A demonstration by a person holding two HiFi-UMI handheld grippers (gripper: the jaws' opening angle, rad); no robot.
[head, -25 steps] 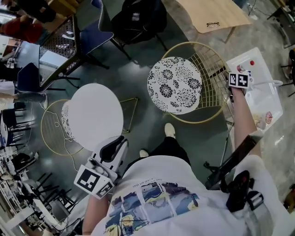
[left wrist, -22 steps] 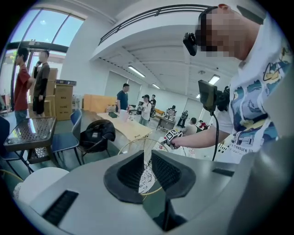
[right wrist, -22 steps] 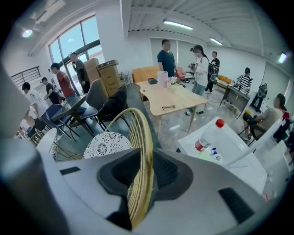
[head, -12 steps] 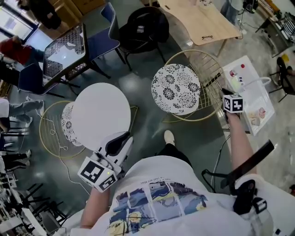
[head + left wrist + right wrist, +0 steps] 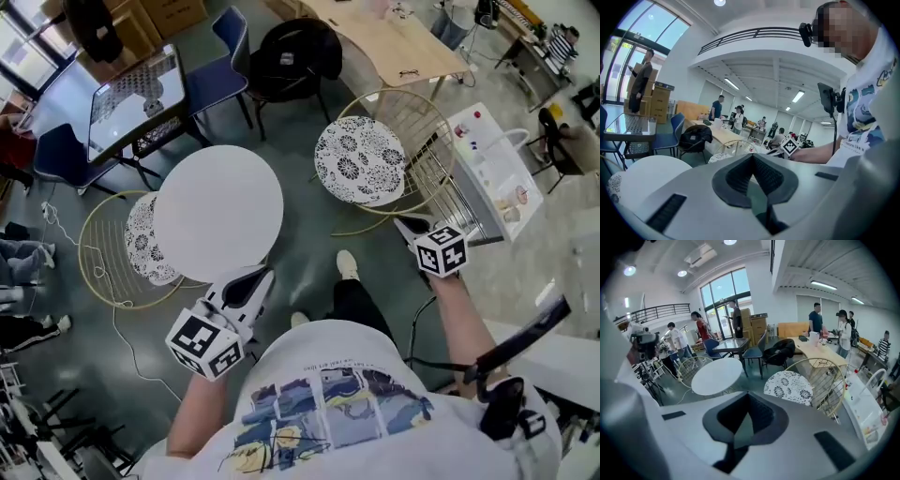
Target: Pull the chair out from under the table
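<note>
The right hand-held gripper (image 5: 410, 228) has its jaws pressed together on nothing and hangs free just short of the wire-backed chair (image 5: 360, 160). The chair stands ahead of it, clear of the round white desk (image 5: 217, 212) off to its left, so the pull looks finished, with no grip needed. The left hand-held gripper (image 5: 251, 283), jaws likewise together and empty, idles near the desk's edge, beyond which a second chair (image 5: 139, 236) sits tucked under

No legible text or numbers, shirt print (image 5: 326, 360) too small — blurred
</note>
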